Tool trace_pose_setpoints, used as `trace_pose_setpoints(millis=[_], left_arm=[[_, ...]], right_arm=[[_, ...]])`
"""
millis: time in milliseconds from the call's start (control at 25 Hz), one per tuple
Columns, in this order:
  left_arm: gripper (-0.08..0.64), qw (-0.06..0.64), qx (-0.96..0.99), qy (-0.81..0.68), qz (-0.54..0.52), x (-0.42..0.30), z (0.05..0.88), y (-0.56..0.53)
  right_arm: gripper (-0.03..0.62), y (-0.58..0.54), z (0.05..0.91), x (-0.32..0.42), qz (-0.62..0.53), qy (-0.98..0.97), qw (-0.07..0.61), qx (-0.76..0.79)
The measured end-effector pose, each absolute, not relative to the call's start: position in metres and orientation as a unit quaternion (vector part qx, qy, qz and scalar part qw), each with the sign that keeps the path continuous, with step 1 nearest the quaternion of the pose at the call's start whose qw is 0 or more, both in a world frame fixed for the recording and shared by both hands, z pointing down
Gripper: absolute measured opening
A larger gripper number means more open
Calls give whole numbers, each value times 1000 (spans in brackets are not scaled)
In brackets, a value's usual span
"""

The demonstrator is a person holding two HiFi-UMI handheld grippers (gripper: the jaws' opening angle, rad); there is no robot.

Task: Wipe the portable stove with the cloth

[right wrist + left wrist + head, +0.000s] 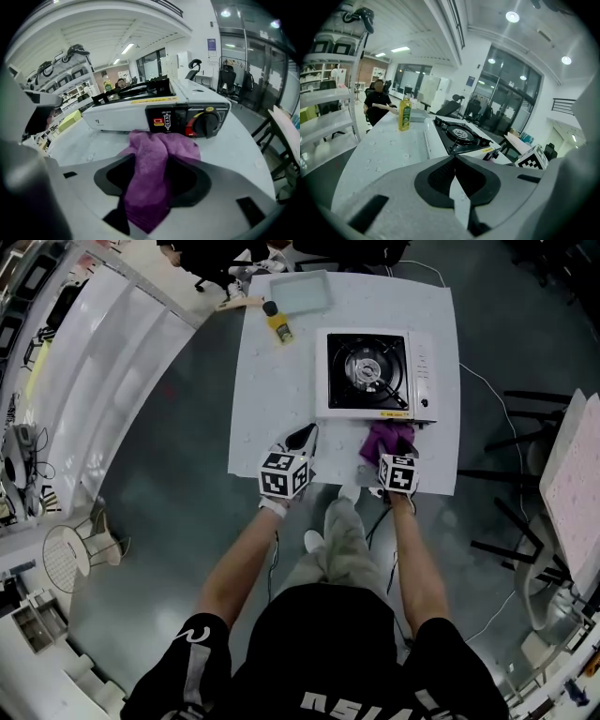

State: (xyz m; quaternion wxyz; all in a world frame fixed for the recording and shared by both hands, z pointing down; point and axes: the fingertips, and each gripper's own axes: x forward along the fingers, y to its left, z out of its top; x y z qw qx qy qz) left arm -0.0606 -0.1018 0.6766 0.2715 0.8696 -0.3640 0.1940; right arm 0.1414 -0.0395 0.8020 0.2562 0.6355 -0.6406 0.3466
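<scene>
The jaws of the right gripper [152, 161] stand released around the purple cloth [387, 439], bunched at 6 o'clock of the portable stove [370, 371], likely placed for a grip; the left gripper [454, 159], jaws clenched and empty, idles at 7 o'clock; the white surface [272, 409] carries a bottle [277, 322] and tray [302, 292] at 11 o'clock, shelving [122, 362] beyond

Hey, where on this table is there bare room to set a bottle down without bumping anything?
The widest bare patch is the left side of the table, bordered by the stove, the yellow bottle and the left gripper. Crowded: the near edge before the stove, with purple cloth and right gripper; the far edge holds a tray.
</scene>
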Motion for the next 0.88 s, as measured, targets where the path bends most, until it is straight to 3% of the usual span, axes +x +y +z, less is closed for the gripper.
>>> trace_pose_setpoints(millis=[200, 440, 880], left_arm=[[6, 275, 867, -368, 193, -61, 669, -105], [6, 266, 864, -392, 172, -74, 638, -121], [6, 235, 869, -418, 124, -71, 562, -146]], right_arm=[[103, -28, 807, 129, 386, -644, 245, 613], [86, -27, 780, 117, 396, -671, 222, 587], [84, -83, 636, 141, 297, -718, 127, 616]])
